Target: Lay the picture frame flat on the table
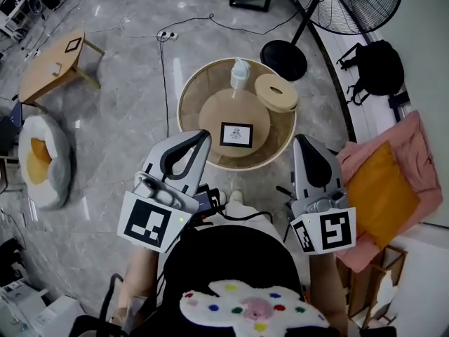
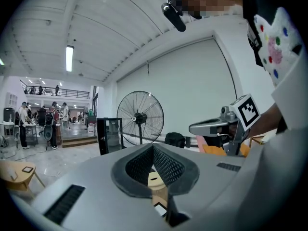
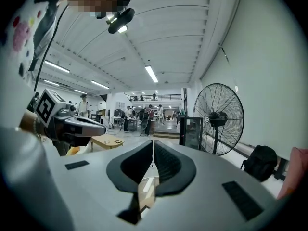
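A black picture frame [image 1: 236,134] with a white picture sits near the front of a round wooden table [image 1: 193,107], its face turned up toward the head view. Whether it lies fully flat or leans I cannot tell. My left gripper [image 1: 203,135] hovers just left of the table's near rim, its jaws shut and empty. On the right, clear of the rim, my right gripper [image 1: 302,140] is also shut on nothing. Both sit apart from the frame. In the left gripper view my left gripper [image 2: 153,146] shows closed pads, as does my right gripper [image 3: 153,142] in its own view.
A white bottle [image 1: 239,74] and a round wooden box [image 1: 276,92] stand at the table's back. A standing fan [image 1: 358,2] with a black base [image 1: 283,60] and a black backpack [image 1: 379,65] are behind. A low wooden stool [image 1: 52,62], a cushion [image 1: 43,160] and a pink blanket [image 1: 414,188] lie around.
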